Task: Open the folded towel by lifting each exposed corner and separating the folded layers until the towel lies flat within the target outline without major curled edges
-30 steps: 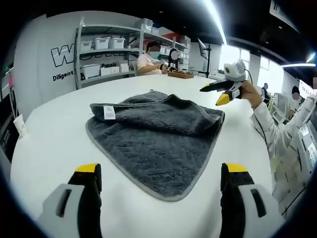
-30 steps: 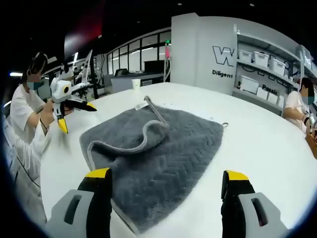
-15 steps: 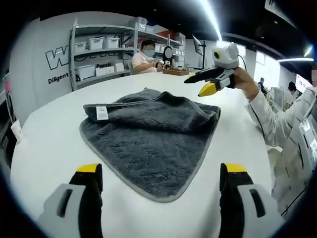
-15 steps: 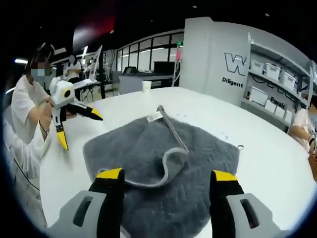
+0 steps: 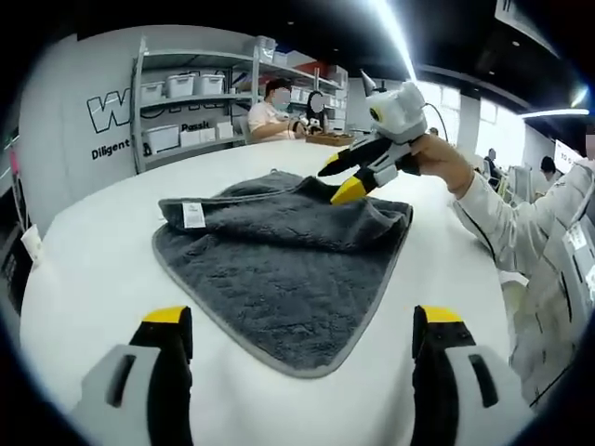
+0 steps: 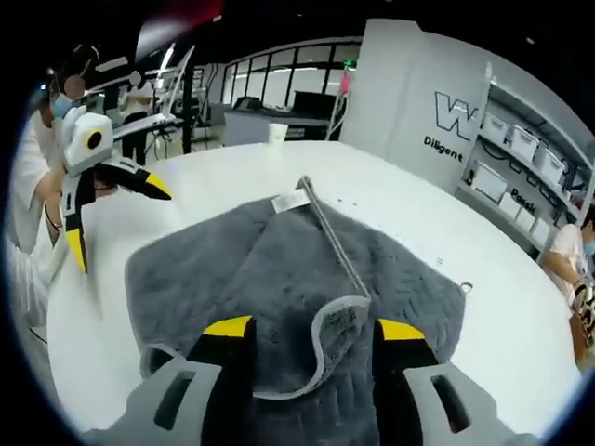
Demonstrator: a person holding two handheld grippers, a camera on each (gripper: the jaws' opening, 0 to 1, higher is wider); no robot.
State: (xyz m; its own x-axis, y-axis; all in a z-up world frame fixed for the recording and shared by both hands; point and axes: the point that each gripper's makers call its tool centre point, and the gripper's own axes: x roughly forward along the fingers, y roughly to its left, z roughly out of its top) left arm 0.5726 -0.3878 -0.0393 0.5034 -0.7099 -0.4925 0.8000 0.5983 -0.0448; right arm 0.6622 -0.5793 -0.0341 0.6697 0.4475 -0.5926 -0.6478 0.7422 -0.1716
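Towel (image 5: 279,260) folded on table (image 5: 93,269), shelves (image 5: 186,93) beyond

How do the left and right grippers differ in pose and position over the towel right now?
The right gripper hangs over the grey towel, its jaws straddling a curled, folded-over corner; the left gripper sits off the towel's near edge, above bare white table. The left gripper's jaws are spread wider than the right's. Both are open, holding nothing, with yellow tips.

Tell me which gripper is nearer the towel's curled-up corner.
Right. The right gripper hangs directly over the towel, its open jaws either side of the curled corner. The left gripper waits off the towel's opposite edge, above bare table.
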